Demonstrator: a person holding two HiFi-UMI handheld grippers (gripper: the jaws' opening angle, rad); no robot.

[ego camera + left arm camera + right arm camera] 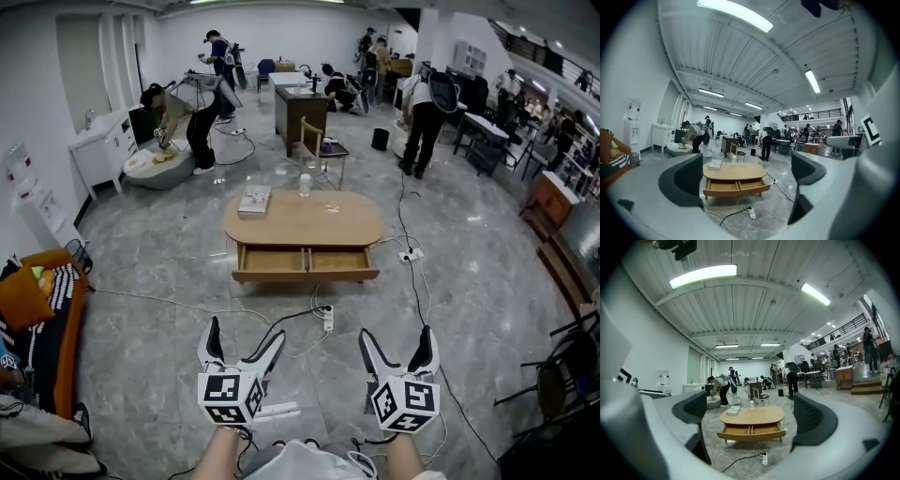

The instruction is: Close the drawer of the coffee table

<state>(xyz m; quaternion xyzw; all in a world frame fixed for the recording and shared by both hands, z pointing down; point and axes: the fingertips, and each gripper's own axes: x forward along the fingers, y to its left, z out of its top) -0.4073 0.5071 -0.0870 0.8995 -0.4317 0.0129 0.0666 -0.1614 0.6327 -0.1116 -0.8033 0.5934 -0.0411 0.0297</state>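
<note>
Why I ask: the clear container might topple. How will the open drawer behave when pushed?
The drawer looks wooden and rigid, so it probably slides straight in. Its front is wide; an off-centre push might skew it. The slim container could wobble.

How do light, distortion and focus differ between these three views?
Head view: even light, walls bending toward the edges, coffee table sharp. Left gripper view: strong fisheye with black corners, ceiling lamp washed out by glare. Right gripper view: the same fisheye, open drawer small but clear.
</note>
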